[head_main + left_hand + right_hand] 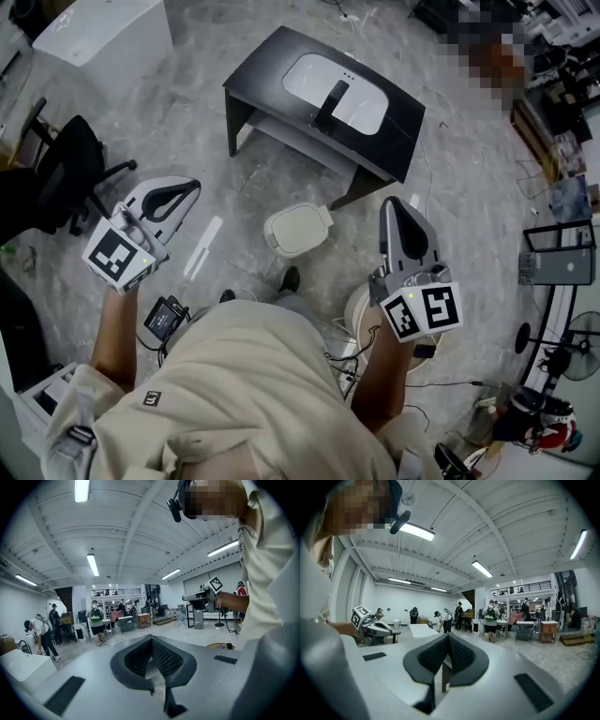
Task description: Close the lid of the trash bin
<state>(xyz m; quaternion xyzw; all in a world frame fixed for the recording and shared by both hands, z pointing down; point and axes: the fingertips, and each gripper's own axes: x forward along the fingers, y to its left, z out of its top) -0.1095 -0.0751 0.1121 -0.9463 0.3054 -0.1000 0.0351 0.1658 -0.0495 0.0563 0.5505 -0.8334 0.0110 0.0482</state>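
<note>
The cream trash bin (298,230) stands on the floor (450,187), between the left gripper (190,187) and the right gripper (393,205), clear of both; each pair of jaws is closed on nothing

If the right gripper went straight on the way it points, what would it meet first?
Nothing near, it seems. The right gripper, shut and empty, is held roughly level and aimed across open floor toward people standing far off. Depth there is unclear, so this is likely, not certain.
</note>
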